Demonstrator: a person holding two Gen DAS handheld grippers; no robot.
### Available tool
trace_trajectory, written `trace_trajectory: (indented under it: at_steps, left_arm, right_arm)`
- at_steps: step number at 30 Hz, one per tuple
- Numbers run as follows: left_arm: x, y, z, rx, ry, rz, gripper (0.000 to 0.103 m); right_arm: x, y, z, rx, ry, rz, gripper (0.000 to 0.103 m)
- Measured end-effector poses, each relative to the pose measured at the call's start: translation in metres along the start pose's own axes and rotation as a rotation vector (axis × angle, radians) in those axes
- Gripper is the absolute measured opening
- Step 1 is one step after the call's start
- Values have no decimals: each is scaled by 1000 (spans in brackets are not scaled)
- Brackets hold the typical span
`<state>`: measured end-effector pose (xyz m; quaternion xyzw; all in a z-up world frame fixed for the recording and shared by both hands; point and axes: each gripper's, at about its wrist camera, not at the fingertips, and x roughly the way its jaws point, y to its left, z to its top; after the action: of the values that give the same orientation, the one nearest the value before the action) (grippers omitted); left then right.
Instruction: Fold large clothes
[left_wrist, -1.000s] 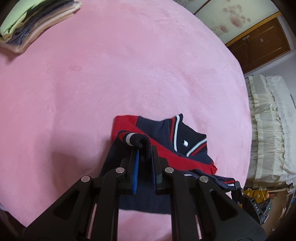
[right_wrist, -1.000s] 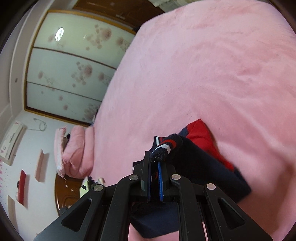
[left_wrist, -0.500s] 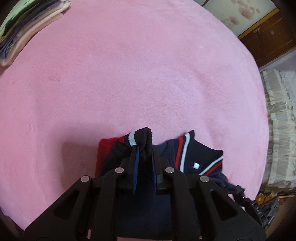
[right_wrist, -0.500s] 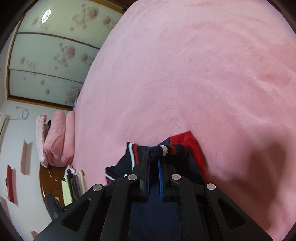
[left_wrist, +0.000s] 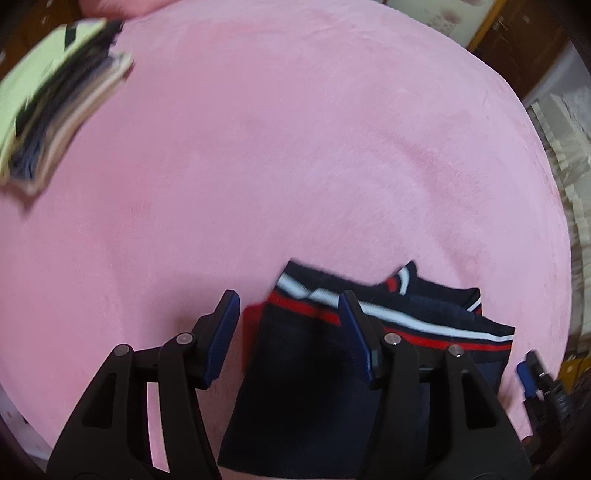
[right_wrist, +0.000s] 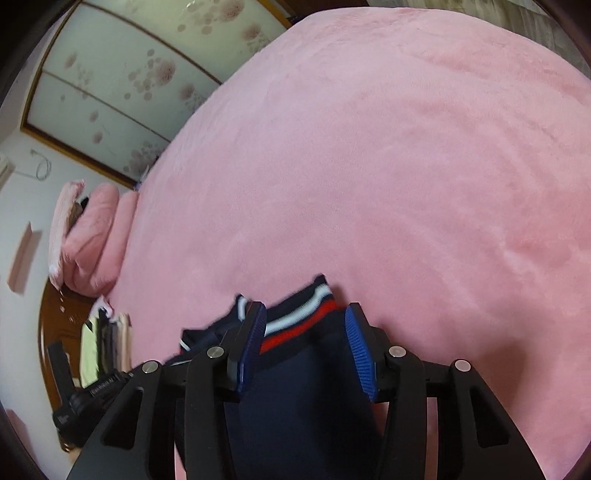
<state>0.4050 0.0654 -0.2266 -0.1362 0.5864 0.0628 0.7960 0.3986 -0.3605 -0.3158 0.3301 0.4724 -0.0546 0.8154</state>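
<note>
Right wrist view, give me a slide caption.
Right gripper, jaws just opened, above the folded navy jacket on pink bedspread.

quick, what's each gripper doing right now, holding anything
Left gripper: open, jaws just opened, holding nothing; navy jacket lies loose between its fingers.
Right gripper: open, just opened, jacket released too.

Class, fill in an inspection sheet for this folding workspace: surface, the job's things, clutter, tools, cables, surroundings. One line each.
Surface: pink plush bed cover, bare over most of its width.
Job's things: navy knit garment with red and white stripes, folded and lying flat at the near edge.
Clutter: stack of folded clothes with a pale green top, far left corner.
Tools: left tool and right tool have just been opening; the garment lies below each gap, pads not pressing it.
Cables: thin wire loop on the white wall.
Surroundings: floral sliding panels, rolled pink bedding, wooden cabinet.
</note>
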Motion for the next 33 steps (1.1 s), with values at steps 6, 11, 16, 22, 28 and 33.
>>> trace_trajectory:
  at_steps: [6,11,16,22,28,33]
  left_arm:
    - [2,25,-40,-8,24,12,52]
    - [14,40,-76,-20,96,-14,44]
    - [17,47,-97,-32,132,-66,16]
    - [9,36,-104,68,115,46,15]
    - [-38,6,-129,349,-105,181,15]
    - [-57,-1,-155,272,7,-123,15]
  right_arm:
    - [4,-8,-24,-108,110,-90,42]
    - [-4,-26,-56,-169,163,-125,25]
    - [-13,-28,-71,-241,171,-231,7]
    - [-22,-25,-77,-241,183,-289,7]
    - [-53,-26,-91,-235,111,-277,7]
    - [-82,-9,-114,-237,120,-66,7]
